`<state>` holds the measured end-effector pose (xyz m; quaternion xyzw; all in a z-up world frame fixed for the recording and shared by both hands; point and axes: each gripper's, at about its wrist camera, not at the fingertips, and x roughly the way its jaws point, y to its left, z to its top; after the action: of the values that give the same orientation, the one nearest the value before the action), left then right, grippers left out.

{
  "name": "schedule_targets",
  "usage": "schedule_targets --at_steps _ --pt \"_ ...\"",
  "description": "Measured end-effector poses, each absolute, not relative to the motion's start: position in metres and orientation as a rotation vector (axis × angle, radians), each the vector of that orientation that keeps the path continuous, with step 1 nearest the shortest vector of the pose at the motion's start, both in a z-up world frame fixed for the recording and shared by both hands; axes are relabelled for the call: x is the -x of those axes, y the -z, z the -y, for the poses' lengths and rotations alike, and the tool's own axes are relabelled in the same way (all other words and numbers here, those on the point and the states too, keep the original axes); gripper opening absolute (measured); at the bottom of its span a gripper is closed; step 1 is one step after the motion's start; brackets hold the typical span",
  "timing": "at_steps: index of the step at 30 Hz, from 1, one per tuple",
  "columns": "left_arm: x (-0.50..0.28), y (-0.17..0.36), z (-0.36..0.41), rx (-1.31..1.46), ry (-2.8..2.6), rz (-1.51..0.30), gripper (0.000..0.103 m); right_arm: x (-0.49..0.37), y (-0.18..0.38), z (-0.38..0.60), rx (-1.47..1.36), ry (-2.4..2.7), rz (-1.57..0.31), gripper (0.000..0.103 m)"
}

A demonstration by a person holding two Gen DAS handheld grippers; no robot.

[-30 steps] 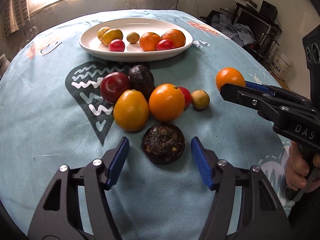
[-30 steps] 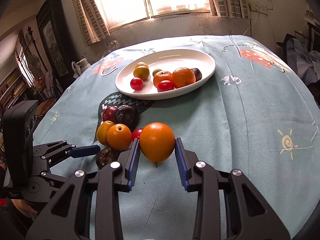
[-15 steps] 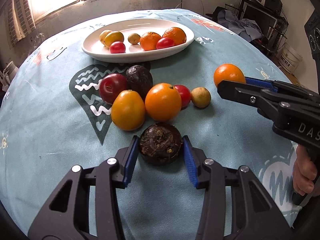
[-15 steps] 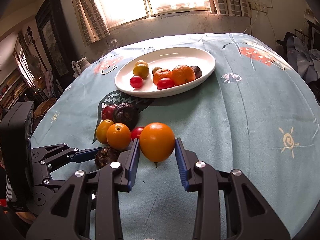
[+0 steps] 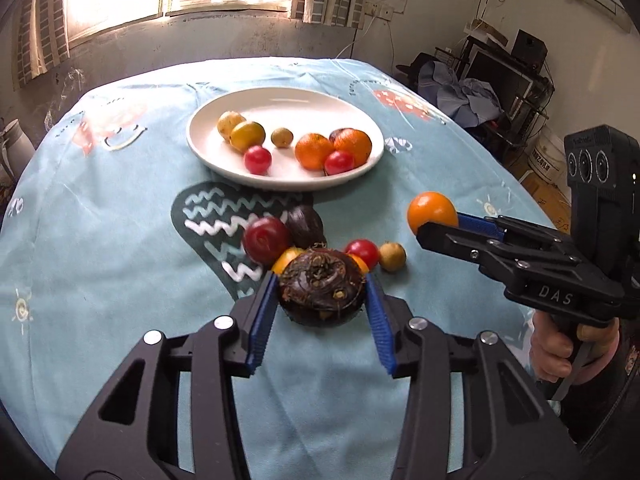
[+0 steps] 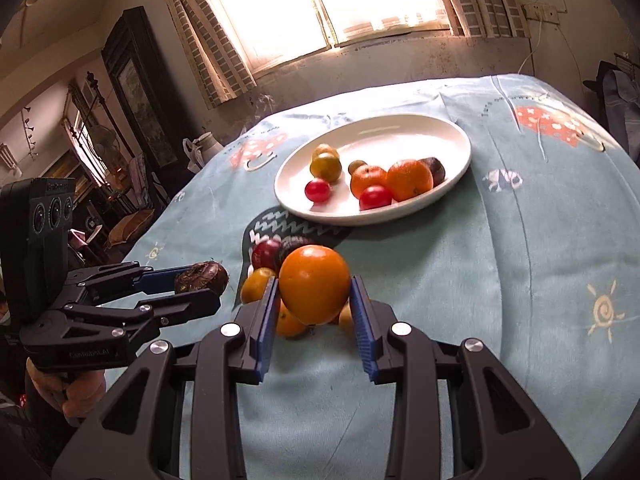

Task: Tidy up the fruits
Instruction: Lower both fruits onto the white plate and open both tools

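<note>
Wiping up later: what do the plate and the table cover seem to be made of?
Plate: probably glazed ceramic, though it could be melamine; white, glossy, with window glare on its surface.
Table cover: soft printed fabric, perhaps fleece; matte, slightly fuzzy, with gentle creases.

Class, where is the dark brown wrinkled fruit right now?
The dark brown wrinkled fruit sits clamped in the left gripper, lifted above the loose fruit pile, nearer than the white plate.
</note>
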<state>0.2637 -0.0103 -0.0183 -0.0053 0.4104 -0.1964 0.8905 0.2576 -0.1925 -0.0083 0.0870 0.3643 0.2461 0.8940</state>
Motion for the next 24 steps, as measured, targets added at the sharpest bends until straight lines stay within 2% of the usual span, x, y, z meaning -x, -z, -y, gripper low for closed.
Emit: schedule_targets --at_steps 6,15,16,17,18,19,24 --pt "-0.345 -0.003 0.011 0.033 0.349 -0.784 0.044 -0.323 -0.014 0.19 -0.162 -0.409 -0.643 0.036" --pt "-0.443 0.032 0.027 0.008 0.262 -0.854 0.045 -0.399 0.018 0.185 -0.165 -0.37 -0.678 0.036" --pt "-0.447 0.035 0.027 0.012 0.254 -0.865 0.045 -0.4 0.02 0.184 -0.167 -0.377 -0.678 0.04" --pt "-0.447 0.037 0.025 0.018 0.242 -0.866 0.049 -0.4 0.02 0.184 -0.167 -0.378 -0.677 0.051" --pt "-0.445 0.036 0.024 0.021 0.226 -0.859 0.073 -0.397 0.019 0.184 -0.163 -0.362 -0.667 0.065" --pt "-0.439 0.033 0.023 0.025 0.204 -0.841 0.093 -0.392 0.016 0.185 -0.157 -0.345 -0.645 0.066" --pt "-0.401 0.016 0.015 0.031 0.183 -0.808 0.095 -0.359 -0.004 0.184 -0.104 -0.388 -0.608 0.066"
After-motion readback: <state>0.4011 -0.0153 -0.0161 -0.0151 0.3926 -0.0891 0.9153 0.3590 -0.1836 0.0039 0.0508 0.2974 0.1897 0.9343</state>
